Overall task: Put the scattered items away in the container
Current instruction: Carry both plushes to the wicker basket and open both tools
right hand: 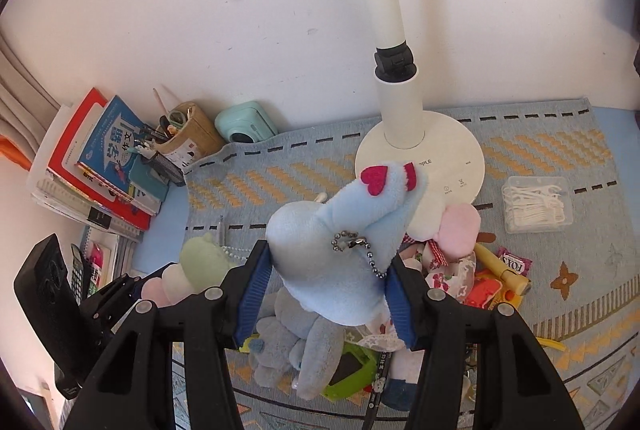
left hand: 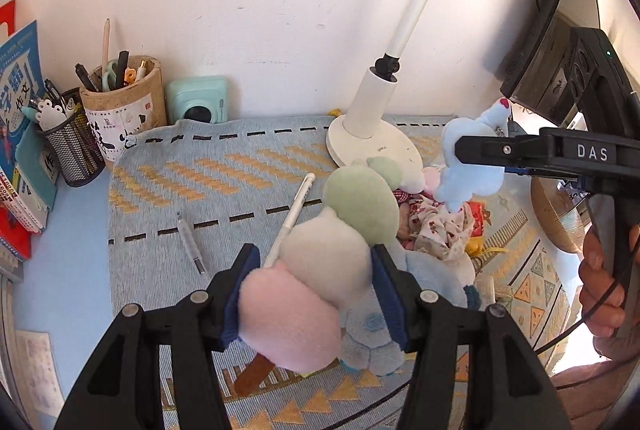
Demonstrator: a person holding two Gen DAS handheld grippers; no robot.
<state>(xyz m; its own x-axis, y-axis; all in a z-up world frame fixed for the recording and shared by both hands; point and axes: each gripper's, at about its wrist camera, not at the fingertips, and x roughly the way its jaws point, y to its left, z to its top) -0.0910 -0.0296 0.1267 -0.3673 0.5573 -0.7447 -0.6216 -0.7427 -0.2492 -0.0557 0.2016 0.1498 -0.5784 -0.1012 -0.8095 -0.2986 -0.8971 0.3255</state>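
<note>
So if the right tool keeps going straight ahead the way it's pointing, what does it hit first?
Probably the white lamp base, right beyond the blue plush held in the right tool; depth is hard to judge.

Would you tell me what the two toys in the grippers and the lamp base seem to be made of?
The dango plush in the left gripper looks like soft fleece with a fuzzy nap. The blue plush in the right gripper looks the same, with a metal ball chain. The lamp base appears smooth matte plastic.

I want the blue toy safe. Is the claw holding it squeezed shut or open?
Shut on it. The right claw pinches the blue plush toy between both blue pads, lifted above the pile.
</note>
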